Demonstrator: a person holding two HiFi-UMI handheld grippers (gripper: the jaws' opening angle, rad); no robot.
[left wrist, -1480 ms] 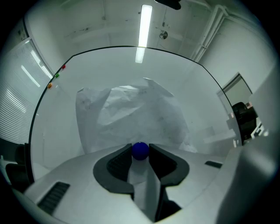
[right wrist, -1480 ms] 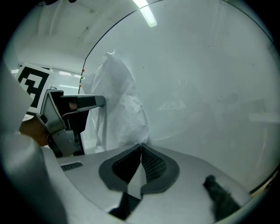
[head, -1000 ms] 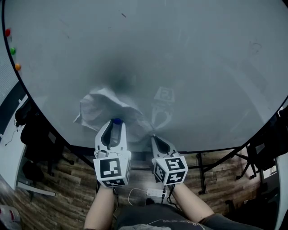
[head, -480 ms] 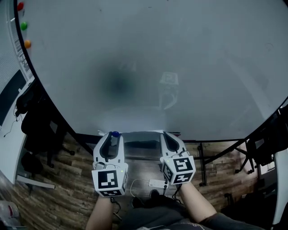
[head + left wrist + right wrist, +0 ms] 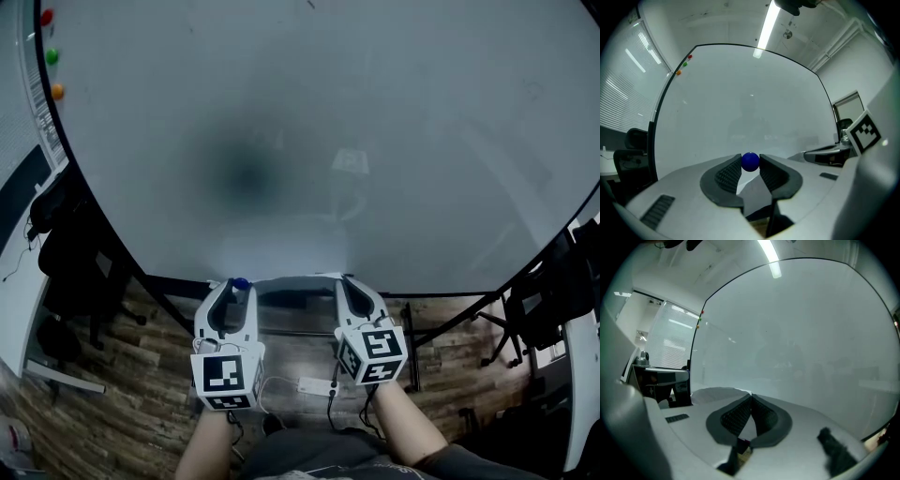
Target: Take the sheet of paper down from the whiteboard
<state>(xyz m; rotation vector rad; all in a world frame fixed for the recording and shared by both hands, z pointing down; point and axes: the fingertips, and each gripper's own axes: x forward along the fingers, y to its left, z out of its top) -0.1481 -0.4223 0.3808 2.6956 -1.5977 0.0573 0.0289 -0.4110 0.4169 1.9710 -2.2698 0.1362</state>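
Note:
The sheet of paper (image 5: 295, 298) hangs off the whiteboard (image 5: 375, 141), stretched roughly flat between my two grippers just below the board's lower edge. My left gripper (image 5: 235, 285) is shut on a blue ball magnet (image 5: 241, 282). In the left gripper view the magnet (image 5: 750, 161) sits pinched between the pad tips. My right gripper (image 5: 345, 281) is shut on the paper's right edge. From the closed tips of that gripper (image 5: 751, 397) the white paper (image 5: 715, 393) spreads away to the left. Both grippers point level at the board.
Red (image 5: 46, 17), green (image 5: 52, 56) and orange (image 5: 57, 91) magnets sit at the board's upper left. Black chairs (image 5: 70, 272) stand at the left and dark furniture (image 5: 548, 300) at the right. A white power strip (image 5: 314, 385) lies on the wooden floor below.
A second ago the paper lay crumpled against the board. Both grippers have since dropped and drawn back, and the sheet now hangs flat between them. The left gripper still holds the blue magnet.

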